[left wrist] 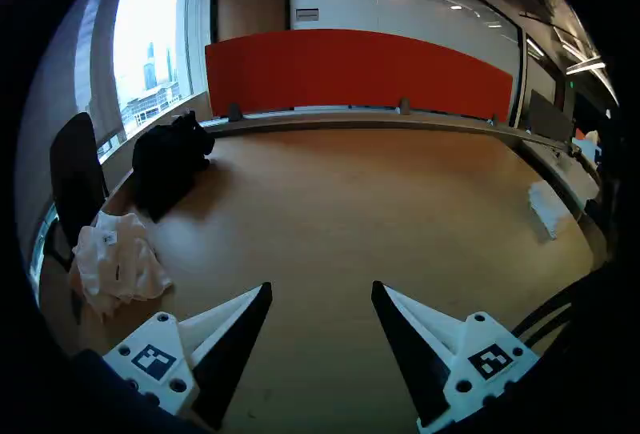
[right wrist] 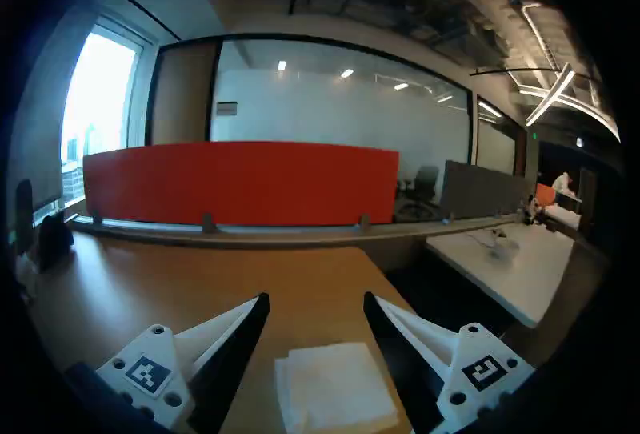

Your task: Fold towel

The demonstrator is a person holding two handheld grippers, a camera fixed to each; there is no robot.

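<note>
In the left gripper view, a crumpled pile of white towels (left wrist: 116, 262) lies at the left edge of the wooden desk (left wrist: 344, 194). My left gripper (left wrist: 322, 294) hovers open above the bare desk with nothing between its fingers. A folded white towel (left wrist: 550, 206) lies at the desk's right edge. In the right gripper view, that folded white towel (right wrist: 336, 386) lies flat on the desk (right wrist: 200, 282) just below and between the open fingers of my right gripper (right wrist: 316, 302), which holds nothing.
A black bag (left wrist: 168, 158) rests at the desk's back left, near a dark chair (left wrist: 76, 170). A red divider panel (left wrist: 356, 74) runs along the back edge. A white table (right wrist: 512, 270) stands beyond a gap to the right.
</note>
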